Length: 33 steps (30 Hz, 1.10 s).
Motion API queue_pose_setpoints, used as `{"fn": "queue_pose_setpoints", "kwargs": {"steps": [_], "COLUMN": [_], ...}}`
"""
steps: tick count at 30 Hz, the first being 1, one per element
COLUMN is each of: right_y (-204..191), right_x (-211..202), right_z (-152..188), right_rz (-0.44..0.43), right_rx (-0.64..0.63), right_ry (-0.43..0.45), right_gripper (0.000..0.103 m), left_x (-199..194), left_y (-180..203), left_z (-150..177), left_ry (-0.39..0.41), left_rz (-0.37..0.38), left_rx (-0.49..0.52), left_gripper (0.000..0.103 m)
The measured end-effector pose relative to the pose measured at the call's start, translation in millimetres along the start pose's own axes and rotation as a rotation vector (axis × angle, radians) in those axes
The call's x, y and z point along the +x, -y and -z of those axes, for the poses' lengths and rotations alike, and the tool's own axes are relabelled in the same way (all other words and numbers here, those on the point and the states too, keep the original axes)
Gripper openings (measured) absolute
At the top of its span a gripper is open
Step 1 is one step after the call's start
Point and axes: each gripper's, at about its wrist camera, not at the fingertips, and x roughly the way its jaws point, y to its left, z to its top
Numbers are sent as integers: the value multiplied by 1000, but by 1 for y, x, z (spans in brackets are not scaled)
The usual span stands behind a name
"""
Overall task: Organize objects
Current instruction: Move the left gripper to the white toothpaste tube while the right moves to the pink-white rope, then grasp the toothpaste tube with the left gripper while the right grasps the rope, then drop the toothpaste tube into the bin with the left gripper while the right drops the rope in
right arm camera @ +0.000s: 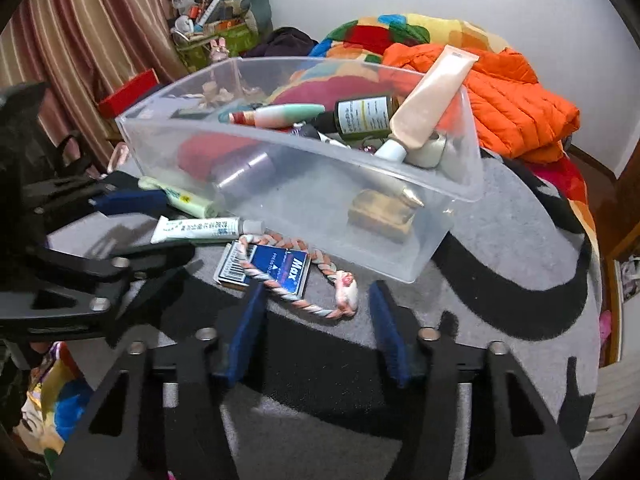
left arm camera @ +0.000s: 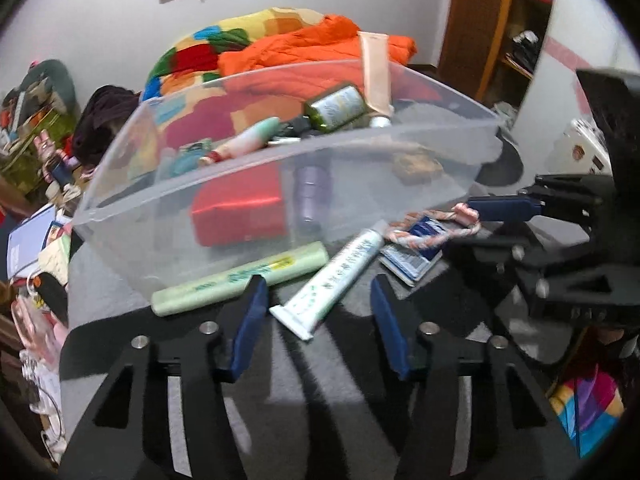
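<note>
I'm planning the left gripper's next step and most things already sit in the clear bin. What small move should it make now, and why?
Probably ease the left gripper forward and down over the white toothpaste tube. It is open, and the tube's flat end lies between its fingers on the grey mat, outside the clear bin. The green tube lies close beside the left finger, so go slowly.
</note>
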Motion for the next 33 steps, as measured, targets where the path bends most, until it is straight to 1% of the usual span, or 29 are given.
{"fn": "queue_pose_setpoints", "kwargs": {"steps": [1, 2, 3, 4, 9, 11, 14, 19, 24, 28, 30, 31, 33], "right_y": [1, 3, 4, 4, 7, 9, 14, 23, 29, 26, 22, 21, 20], "right_x": [-1, -2, -3, -4, -14, -20, -29, -46, -65, -77, -82, -85, -89], "right_z": [1, 2, 4, 5, 14, 20, 29, 39, 36, 30, 26, 24, 17], "right_rz": [-3, -3, 0, 1, 13, 17, 19, 33, 30, 25, 23, 21, 12], "right_rx": [0, 1, 3, 7, 24, 35, 61, 105, 133, 124, 116, 113, 109], "right_ry": [2, 5, 5, 7, 26, 31, 37, 61, 115, 156, 178, 189, 212], "right_gripper": [26, 23, 17, 15, 14, 14, 14, 14, 14, 14, 14, 14, 14], "left_x": [1, 2, 1, -1, -13, -19, -30, -39, -31, -17, -13, -12, -13], "left_y": [2, 4, 6, 8, 15, 15, 11, 10, 13, 15, 15, 15, 15], "left_z": [0, 2, 3, 5, 20, 27, 38, 46, 37, 24, 21, 20, 20], "left_ry": [-8, -16, -9, -4, 14, 17, 17, 8, 0, 8, 18, 23, 34], "left_rz": [17, 33, 36, 35, 19, 19, 42, 33, 21, 22, 22, 21, 8], "left_rx": [7, 11, 16, 24, 41, 34, 3, 1, 17, 27, 27, 24, 17], "left_gripper": [35, 29, 29, 27, 18, 18, 18, 19, 22, 23, 20, 16, 16]}}
